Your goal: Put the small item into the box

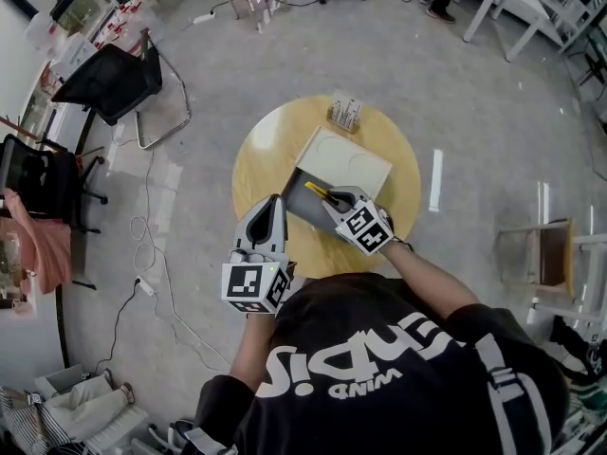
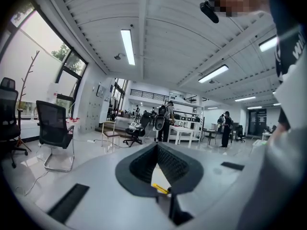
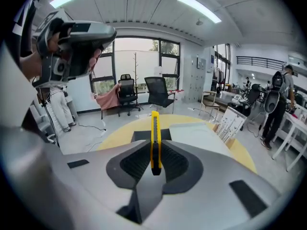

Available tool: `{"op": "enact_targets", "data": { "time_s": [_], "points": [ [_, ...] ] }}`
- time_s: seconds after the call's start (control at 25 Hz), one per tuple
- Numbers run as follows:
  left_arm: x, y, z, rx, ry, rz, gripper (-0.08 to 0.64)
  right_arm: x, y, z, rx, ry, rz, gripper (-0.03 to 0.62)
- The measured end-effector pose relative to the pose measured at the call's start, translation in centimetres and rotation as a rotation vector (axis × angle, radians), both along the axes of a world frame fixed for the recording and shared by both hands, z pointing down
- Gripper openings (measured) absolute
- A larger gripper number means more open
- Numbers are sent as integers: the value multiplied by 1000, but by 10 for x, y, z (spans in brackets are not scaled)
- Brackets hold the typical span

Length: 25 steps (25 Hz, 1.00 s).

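Observation:
A yellow utility knife (image 1: pixel 317 191) (image 3: pixel 154 133) is clamped between the pads of my right gripper (image 1: pixel 334 198) (image 3: pixel 154 153), blade end pointing forward. It hangs over the dark open box (image 1: pixel 302 204) (image 3: pixel 142 136) on the round wooden table (image 1: pixel 256 164). The box's white lid (image 1: pixel 343 160) (image 3: pixel 192 131) lies folded back behind it. My left gripper (image 1: pixel 274 209) (image 2: pixel 156 150) stays at the table's near edge, left of the box, shut with nothing in it. In the left gripper view a bit of the yellow knife (image 2: pixel 160 189) shows through the gap below the jaws.
A small card stand (image 1: pixel 344 114) (image 3: pixel 228 122) sits at the table's far edge behind the lid. Office chairs (image 1: pixel 112 81) and cables (image 1: pixel 142 226) are on the floor to the left, and a wooden chair (image 1: pixel 542 254) stands to the right.

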<state>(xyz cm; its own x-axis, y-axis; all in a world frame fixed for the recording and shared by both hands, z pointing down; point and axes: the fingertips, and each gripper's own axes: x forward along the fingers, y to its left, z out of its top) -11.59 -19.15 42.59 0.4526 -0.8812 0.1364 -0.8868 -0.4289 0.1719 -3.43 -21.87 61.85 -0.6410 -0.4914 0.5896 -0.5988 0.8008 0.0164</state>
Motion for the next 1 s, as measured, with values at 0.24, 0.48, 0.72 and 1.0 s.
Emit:
{"op": "enact_targets", "data": {
  "time_s": [0.24, 0.48, 0.72, 1.0],
  "points": [
    [0, -3, 4, -11, 8, -1, 8, -8, 1, 41, -71, 132, -46, 58],
    [-5, -6, 9, -28, 14, -15, 8, -16, -2, 72, -150, 212, -55, 58],
    [-13, -10, 10, -36, 18, -35, 8, -15, -1, 101, -240, 308, -62, 58],
    [-21, -9, 13, -40, 20, -61, 8, -12, -3, 117, -260, 352, -50, 58]
  ]
}}
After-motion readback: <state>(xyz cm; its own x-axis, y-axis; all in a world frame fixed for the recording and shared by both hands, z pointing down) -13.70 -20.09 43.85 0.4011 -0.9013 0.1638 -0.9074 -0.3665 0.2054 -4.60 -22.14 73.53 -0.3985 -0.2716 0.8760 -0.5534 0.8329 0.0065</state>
